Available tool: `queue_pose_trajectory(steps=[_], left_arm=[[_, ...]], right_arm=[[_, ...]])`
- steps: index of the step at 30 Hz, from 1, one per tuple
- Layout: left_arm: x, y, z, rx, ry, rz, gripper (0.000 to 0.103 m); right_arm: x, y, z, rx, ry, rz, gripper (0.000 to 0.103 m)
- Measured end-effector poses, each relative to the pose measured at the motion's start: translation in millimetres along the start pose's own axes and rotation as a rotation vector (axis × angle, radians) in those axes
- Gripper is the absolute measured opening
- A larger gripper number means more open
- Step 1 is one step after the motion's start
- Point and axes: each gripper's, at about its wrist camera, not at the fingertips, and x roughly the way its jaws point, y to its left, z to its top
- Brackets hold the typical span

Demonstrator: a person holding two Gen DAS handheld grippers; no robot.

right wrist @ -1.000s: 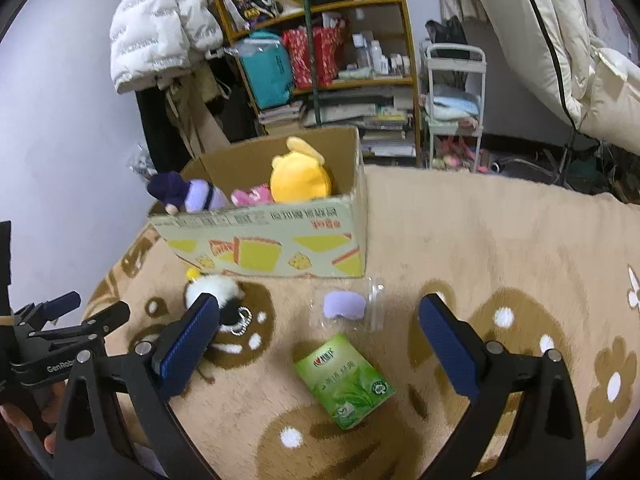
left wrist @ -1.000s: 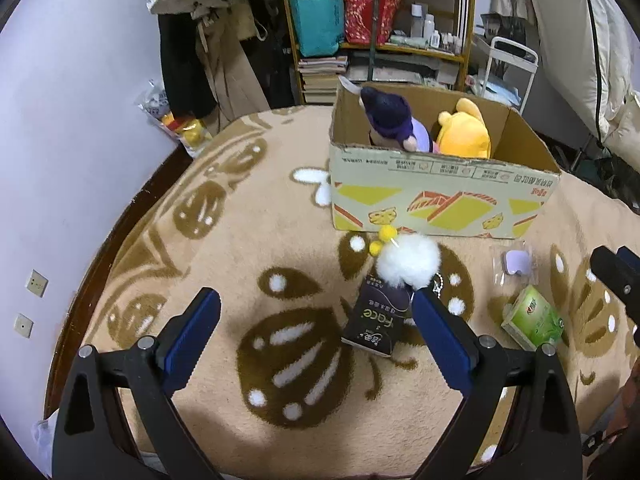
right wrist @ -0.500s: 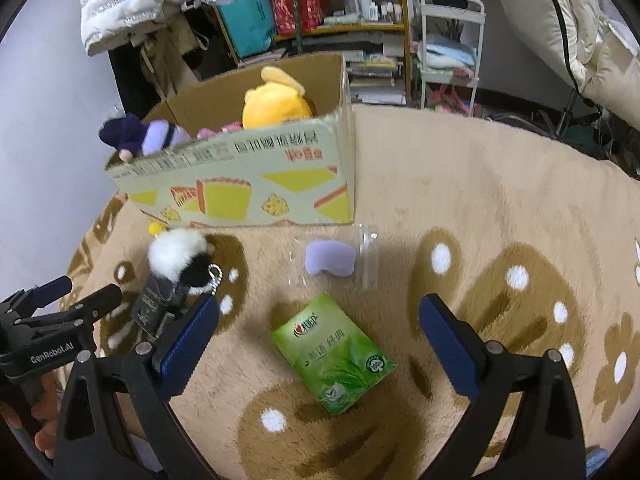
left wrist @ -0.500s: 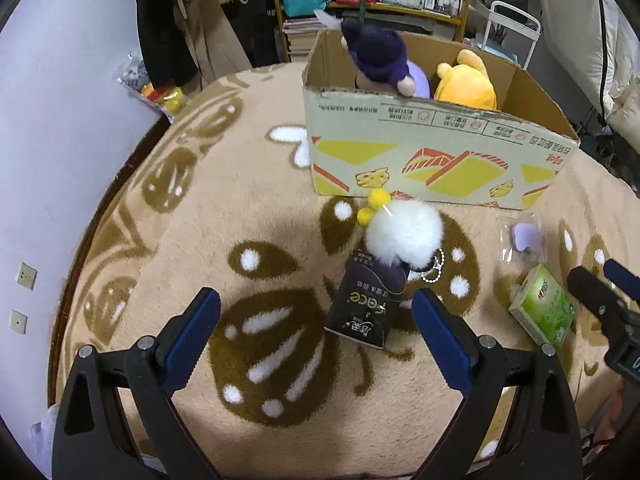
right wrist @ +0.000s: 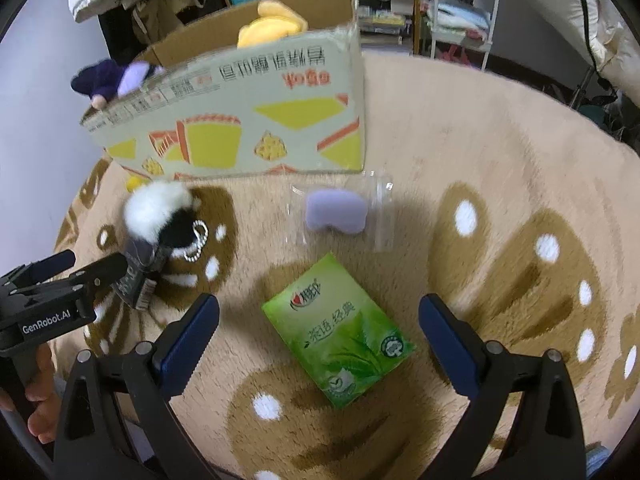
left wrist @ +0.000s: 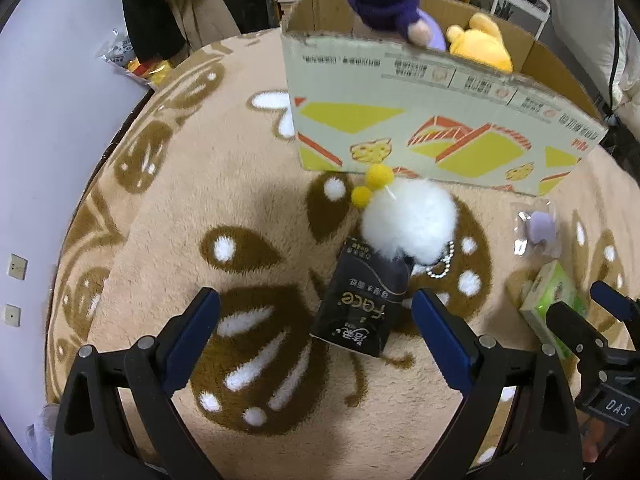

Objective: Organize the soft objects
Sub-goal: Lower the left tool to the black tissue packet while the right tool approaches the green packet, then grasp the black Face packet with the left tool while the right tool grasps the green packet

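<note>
Left claw (left wrist: 316,320) spread wide over the black tissue pack (left wrist: 358,306), which lies on the rug against the white pompom (left wrist: 410,224); right claw (right wrist: 318,320) equally wide above the green tissue pack (right wrist: 338,330), gripping nothing

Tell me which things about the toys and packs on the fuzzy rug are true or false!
1. The yellow plush toy sits inside the printed cardboard box. True.
2. The left gripper is squeezing the black tissue pack. False: it is open, with the pack between its fingers.
3. The green tissue pack lies on the rug. True.
4. The white fluffy pom-pom keychain is in the box. False: it lies on the rug in front of it.
</note>
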Motion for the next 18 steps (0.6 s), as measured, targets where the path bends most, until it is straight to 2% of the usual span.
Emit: queue_pose_trajectory(steps=[8,10,11,14,18], left_arm=[[20.2,-9.0,0.5,0.044,0.056,0.015,0.095],[25.5,-10.0,0.1,0.051,0.073,0.007,0.095],[27.1,-10.6,-0.8,0.051,0.079,0.003,0.095],[32.2,-10.4,-1.6,0.048,0.093,-0.002,0.095],[38.1,-10.6,-1.6,0.043,0.11,-0.022,0.077]], right_arm=[[17.7,-0.7,-3.7,-0.003,0.08,-0.021,0.103],[20.6,-2.0,-4.7,-0.001,0.093,-0.021,0.095],[22.3,-3.1,-5.7,-0.001,0.101,-0.02,0.083],[26.0,-1.3,-6.4,-0.01,0.119,-0.02,0.077],[24.2,7.7,-6.4,-0.049,0.105,-0.029,0.074]])
